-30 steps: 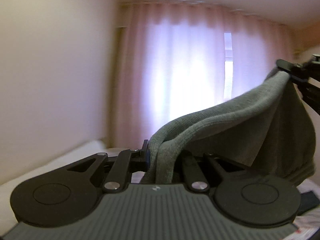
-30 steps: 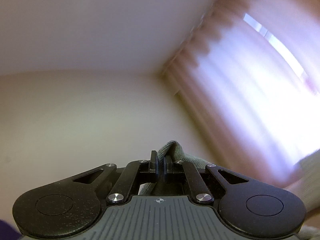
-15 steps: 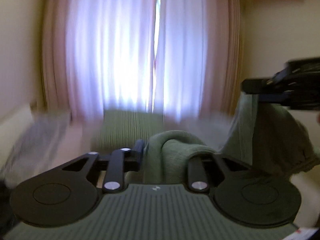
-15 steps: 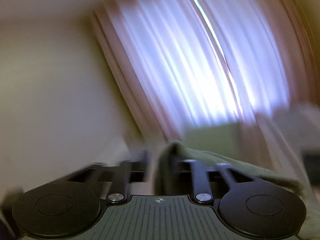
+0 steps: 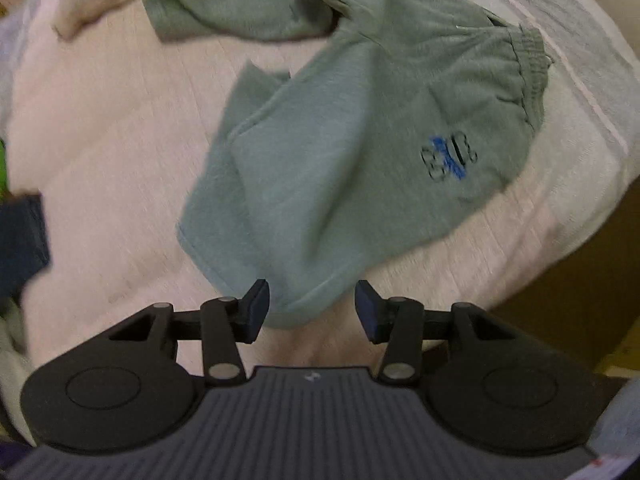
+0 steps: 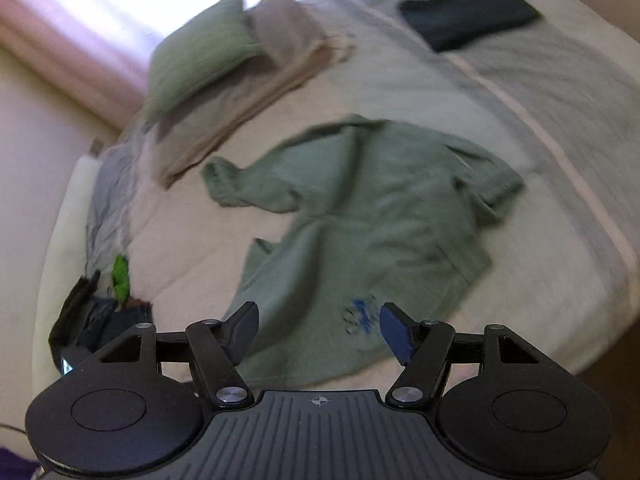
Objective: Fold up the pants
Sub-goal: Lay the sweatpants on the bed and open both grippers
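Observation:
Green sweatpants (image 5: 340, 152) lie crumpled on the pale bed, with a blue logo (image 5: 448, 156) and the elastic waistband (image 5: 528, 64) towards the right. One leg (image 5: 224, 12) trails off to the upper left. My left gripper (image 5: 312, 308) hovers over the near edge of the fabric; its jaws are opening and its pads do not press the cloth. In the right wrist view the same sweatpants (image 6: 372, 232) spread below my right gripper (image 6: 320, 328), whose jaws are opening wide above the logo with nothing gripped.
A green pillow (image 6: 200, 56) and a folded beige blanket (image 6: 256, 92) lie at the head of the bed. A dark folded garment (image 6: 468, 16) rests far right. Dark clothes and a bright green item (image 6: 120, 276) sit at the left edge. The bed edge (image 5: 560, 256) drops off right.
Both grippers held the sweatpants up in front of the curtain, then swung down towards the bed and let go. The pants now lie on the bed and both jaws stand apart.

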The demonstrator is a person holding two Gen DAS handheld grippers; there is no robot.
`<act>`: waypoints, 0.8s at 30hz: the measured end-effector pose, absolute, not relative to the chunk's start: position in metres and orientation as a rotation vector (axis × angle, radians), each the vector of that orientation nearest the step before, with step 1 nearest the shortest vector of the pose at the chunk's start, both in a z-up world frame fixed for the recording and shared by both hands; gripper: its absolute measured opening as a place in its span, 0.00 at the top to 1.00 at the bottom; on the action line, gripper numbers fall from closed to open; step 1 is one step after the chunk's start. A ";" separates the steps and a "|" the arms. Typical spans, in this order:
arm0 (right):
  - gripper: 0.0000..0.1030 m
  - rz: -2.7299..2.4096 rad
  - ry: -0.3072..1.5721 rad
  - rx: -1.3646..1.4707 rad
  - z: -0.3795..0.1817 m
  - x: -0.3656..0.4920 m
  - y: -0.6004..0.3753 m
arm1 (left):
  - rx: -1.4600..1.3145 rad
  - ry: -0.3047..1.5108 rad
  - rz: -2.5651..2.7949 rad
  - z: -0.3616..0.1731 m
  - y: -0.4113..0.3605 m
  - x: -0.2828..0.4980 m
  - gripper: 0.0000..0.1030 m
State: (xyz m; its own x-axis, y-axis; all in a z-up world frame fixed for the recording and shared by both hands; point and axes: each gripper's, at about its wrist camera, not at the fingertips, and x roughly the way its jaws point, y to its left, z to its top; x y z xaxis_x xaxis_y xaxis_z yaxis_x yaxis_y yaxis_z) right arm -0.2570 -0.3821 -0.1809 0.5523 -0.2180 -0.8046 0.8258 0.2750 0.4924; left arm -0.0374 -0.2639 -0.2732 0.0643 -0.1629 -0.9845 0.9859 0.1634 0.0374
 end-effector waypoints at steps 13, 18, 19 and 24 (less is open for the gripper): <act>0.37 -0.824 0.671 1.006 -0.186 -0.260 -0.313 | 0.782 1.066 -1.161 -0.207 -0.172 0.009 0.50; 0.37 -0.865 0.696 0.985 -0.190 -0.261 -0.285 | 0.773 1.021 -1.127 -0.186 -0.151 0.009 0.49; 0.37 -0.873 0.701 0.980 -0.191 -0.262 -0.280 | 0.766 1.023 -1.126 -0.183 -0.148 0.010 0.49; 0.37 -0.901 0.705 0.982 -0.195 -0.268 -0.260 | 0.757 1.004 -1.140 -0.173 -0.140 0.005 0.49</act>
